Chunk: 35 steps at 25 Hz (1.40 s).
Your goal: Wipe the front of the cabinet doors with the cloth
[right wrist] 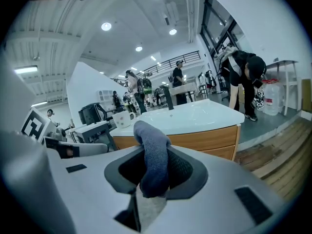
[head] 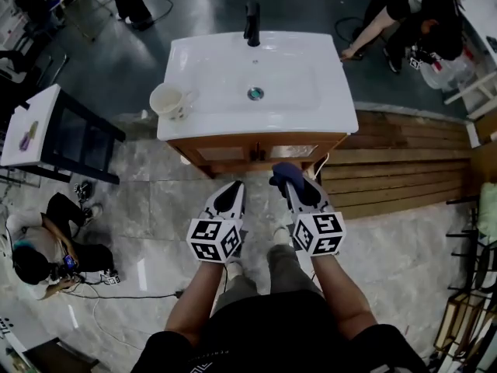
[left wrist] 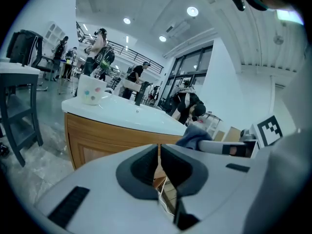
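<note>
The wooden cabinet [head: 256, 151] stands under a white sink top, its two doors [right wrist: 204, 141] facing me. A blue-grey cloth [right wrist: 152, 160] is pinched in my right gripper [head: 284, 179], which is shut on it and held just in front of the right door; the cloth [head: 286, 169] bunches up above the jaws. My left gripper [head: 231, 196] hangs beside it to the left, a little short of the cabinet, jaws shut with nothing between them [left wrist: 159, 167]. The cloth [left wrist: 194, 136] also shows at the right of the left gripper view.
A white mug [head: 168, 99] sits on the sink top's left corner, and a black tap [head: 251, 23] at its back. A dark side table [head: 62, 134] stands to the left. Wooden decking [head: 396, 169] lies to the right. People crouch at left [head: 39, 243] and far right [head: 411, 10].
</note>
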Available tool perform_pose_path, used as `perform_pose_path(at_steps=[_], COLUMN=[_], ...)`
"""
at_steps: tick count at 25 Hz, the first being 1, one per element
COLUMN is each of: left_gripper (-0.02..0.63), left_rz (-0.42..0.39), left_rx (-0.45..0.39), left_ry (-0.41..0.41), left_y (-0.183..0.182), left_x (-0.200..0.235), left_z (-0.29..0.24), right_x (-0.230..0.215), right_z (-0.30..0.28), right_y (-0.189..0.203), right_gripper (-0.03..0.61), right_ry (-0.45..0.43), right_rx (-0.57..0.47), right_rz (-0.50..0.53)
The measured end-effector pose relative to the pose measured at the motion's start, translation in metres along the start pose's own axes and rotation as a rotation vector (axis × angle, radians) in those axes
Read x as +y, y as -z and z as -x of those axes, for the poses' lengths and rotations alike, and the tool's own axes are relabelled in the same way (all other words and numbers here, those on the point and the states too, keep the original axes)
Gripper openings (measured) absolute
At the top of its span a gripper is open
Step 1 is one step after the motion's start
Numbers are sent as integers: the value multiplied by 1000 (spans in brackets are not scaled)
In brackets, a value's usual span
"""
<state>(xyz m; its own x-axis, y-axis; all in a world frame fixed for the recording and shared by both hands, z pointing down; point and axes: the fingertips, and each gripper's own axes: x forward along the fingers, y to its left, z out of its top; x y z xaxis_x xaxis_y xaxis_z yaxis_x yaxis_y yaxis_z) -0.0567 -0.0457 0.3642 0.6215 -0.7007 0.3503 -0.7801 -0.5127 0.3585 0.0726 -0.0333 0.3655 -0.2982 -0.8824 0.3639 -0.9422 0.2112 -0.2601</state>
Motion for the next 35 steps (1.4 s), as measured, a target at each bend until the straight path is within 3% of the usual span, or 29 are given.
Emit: perform_pose_path(at_steps=[20,35], left_gripper=[20,20], left_rz=[-49,-33], left_rx=[-65,-73], left_ry=[-16,-30], left_y=[3,22], left_x=[-11,-6], left_z=[87,117], right_x=[99,128], right_z=[54,73], right_y=[18,40], right_gripper=[110,109], right_ry=[-142,-163], right_rx=[21,40], right_rz=[44,43])
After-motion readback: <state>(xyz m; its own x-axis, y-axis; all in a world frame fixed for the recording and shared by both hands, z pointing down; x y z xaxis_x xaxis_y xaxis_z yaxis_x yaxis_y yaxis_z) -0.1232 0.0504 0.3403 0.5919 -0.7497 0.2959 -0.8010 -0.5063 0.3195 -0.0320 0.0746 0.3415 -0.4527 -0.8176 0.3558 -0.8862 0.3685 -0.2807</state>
